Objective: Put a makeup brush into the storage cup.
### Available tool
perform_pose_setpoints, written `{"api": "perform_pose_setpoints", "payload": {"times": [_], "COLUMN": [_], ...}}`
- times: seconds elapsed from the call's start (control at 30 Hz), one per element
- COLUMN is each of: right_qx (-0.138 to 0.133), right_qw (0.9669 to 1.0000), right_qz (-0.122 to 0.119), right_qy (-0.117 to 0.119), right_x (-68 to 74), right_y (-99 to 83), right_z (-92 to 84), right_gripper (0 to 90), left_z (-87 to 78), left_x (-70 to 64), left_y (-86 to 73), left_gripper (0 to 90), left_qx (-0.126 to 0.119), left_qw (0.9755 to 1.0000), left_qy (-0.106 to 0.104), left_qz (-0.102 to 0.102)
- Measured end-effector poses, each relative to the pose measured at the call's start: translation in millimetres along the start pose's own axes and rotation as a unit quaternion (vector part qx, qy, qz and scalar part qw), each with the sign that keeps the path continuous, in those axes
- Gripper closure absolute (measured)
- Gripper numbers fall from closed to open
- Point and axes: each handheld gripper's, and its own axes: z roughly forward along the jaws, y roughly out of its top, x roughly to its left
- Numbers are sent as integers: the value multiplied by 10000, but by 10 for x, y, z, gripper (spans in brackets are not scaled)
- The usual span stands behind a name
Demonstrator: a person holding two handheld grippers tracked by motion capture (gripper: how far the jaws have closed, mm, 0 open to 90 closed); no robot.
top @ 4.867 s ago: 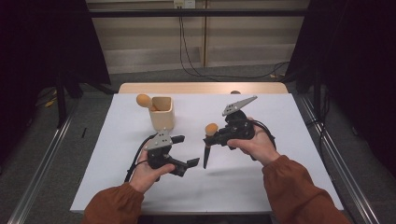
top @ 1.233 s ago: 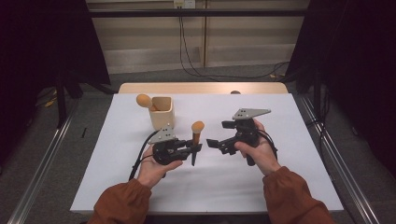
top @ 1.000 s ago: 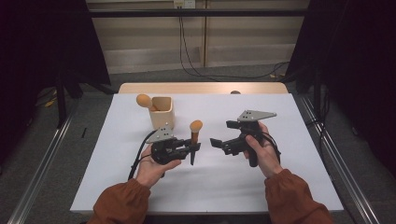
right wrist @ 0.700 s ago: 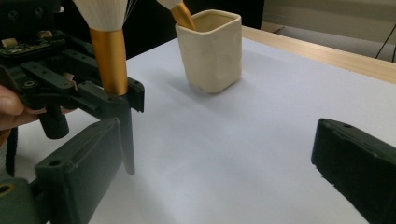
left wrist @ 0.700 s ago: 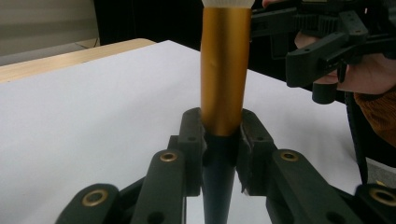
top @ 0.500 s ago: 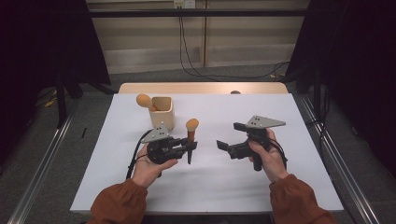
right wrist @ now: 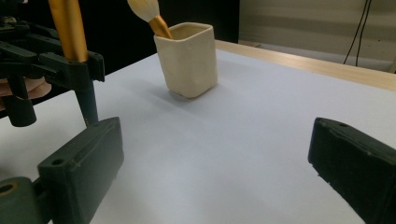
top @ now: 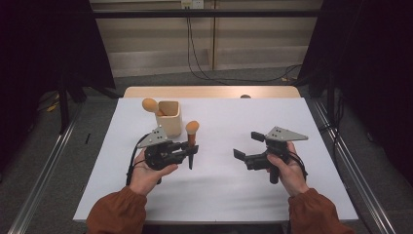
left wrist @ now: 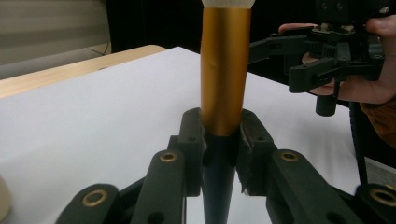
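Between left gripper (left wrist: 219,154) jaws, upright brush (left wrist: 225,70)

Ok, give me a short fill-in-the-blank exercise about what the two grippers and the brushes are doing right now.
1. The left gripper is shut on a brush whose bristle head points ____.
2. The jaws of the right gripper stand ____, with nothing between them.
3. A second brush leans out of the cream ____ on the white table.
4. In the high view, the cup stands nearer the ____ gripper.

Missing words: up; open; cup; left
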Motion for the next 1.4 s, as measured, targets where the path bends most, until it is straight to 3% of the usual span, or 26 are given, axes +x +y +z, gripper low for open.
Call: {"api": "perform_pose_setpoints", "payload": {"times": [0.27, 0.5, 0.63, 0.83, 1.1, 1.4], "right_qx": [-5, -200, -177, -116, -312, -361], "right_qw": [9998, 9989, 9982, 9973, 9948, 9937], "right_qz": [-57, 74, 109, 62, 27, -7], "right_qy": [-185, -414, -570, -720, -966, -1065], "right_x": [-56, -104, -130, -141, -156, -168], "right_y": [-132, -245, -313, -401, -489, -551], "right_z": [-136, -273, -324, -421, -622, -742], "right_gripper": [18, 11, 8, 0, 0, 0], "left_z": [-109, -176, -212, -263, -324, -331], "left_x": [63, 128, 164, 239, 312, 376], "left_y": [108, 154, 169, 171, 180, 241], "left_gripper": [743, 743, 743, 743, 743, 743], "left_qx": [-73, -190, -204, -257, -330, -368], "left_qw": [9999, 9996, 9995, 9992, 9984, 9979], "left_qy": [96, 188, 249, 289, 426, 519], "left_qz": [20, 5, -5, -129, -194, -154]}}
